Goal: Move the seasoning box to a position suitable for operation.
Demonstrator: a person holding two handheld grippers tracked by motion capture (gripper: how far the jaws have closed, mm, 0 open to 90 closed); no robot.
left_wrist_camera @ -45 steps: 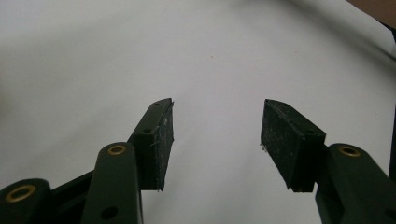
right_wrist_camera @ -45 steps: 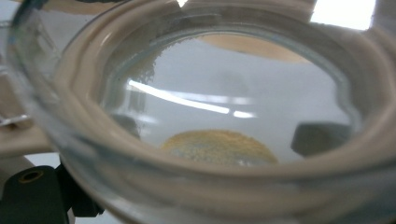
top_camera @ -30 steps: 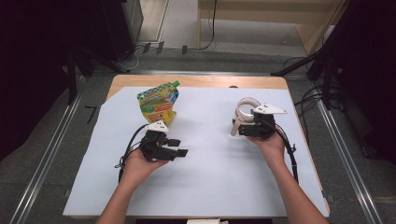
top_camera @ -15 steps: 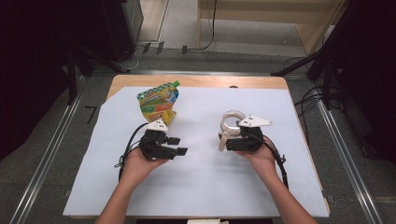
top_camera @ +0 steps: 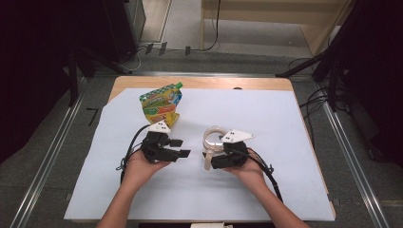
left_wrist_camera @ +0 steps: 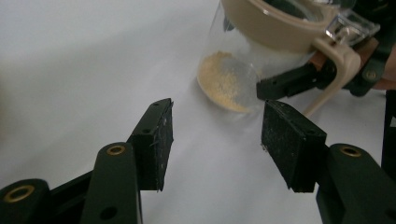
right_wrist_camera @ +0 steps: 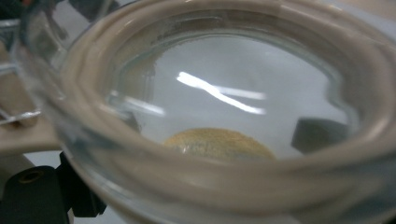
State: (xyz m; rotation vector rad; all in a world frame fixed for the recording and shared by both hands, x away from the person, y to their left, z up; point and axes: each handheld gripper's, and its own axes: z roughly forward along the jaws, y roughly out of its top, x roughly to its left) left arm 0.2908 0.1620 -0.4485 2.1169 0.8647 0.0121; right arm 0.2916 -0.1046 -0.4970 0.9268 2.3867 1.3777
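On the white table cover (top_camera: 285, 133), working from left to right, the count is one pouch, two grippers and one jar.

One colourful spouted snack pouch (top_camera: 161, 103) stands at the far left of the cover, just beyond the left gripper (top_camera: 183, 148). The left gripper is held in the person's left hand (top_camera: 142, 166); its two black jaws stand apart with nothing between them and point toward the jar. In the left gripper view, the gap between the pads frames bare white surface, with the jar close ahead.

One clear glass jar (top_camera: 215, 137) stands near the centre of the cover, between the two grippers. It carries one beige rim seal (left_wrist_camera: 275, 28) and one beige clasp (left_wrist_camera: 341, 70). One small heap of tan powder (left_wrist_camera: 224, 81) lies on its base.

The right gripper (top_camera: 209, 159), held in the person's right hand (top_camera: 252, 168), is clamped on the jar at its rim.
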